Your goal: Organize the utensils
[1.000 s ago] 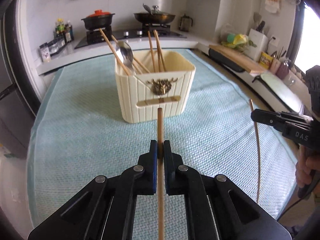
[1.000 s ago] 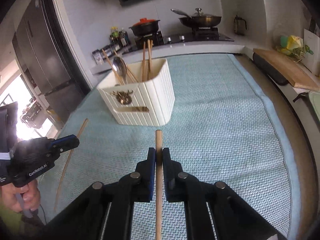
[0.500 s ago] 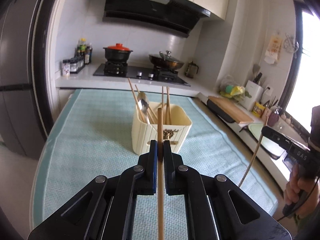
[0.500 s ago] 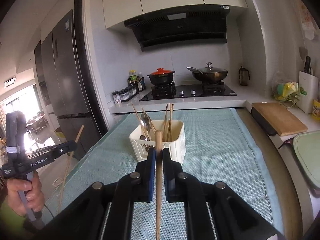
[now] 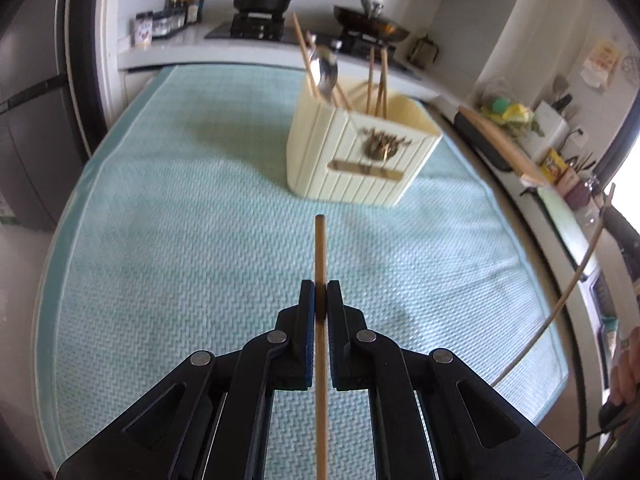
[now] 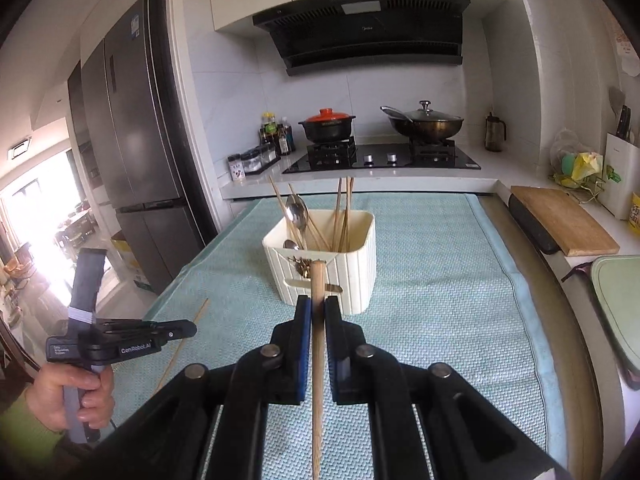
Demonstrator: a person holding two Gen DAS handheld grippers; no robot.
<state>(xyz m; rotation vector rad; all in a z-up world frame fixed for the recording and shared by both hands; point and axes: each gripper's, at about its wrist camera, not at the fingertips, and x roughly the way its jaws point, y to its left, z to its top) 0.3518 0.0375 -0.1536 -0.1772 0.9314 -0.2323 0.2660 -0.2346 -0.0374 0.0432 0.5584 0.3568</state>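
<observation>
A cream utensil holder stands on the teal mat, holding several chopsticks and a metal spoon; it also shows in the right wrist view. My left gripper is shut on a wooden chopstick, short of the holder and to its left. My right gripper is shut on another wooden chopstick, just short of the holder. The left gripper also shows in the right wrist view at the left with its chopstick.
A stove with a red-lidded pot and a wok is on the back counter. Spice jars stand at its left. A wooden cutting board lies on the right counter. A fridge stands at the left.
My left gripper has tilted down toward the mat and shifted left of the holder. My right gripper stays level and has moved nearer the holder. Both still hold chopsticks.
</observation>
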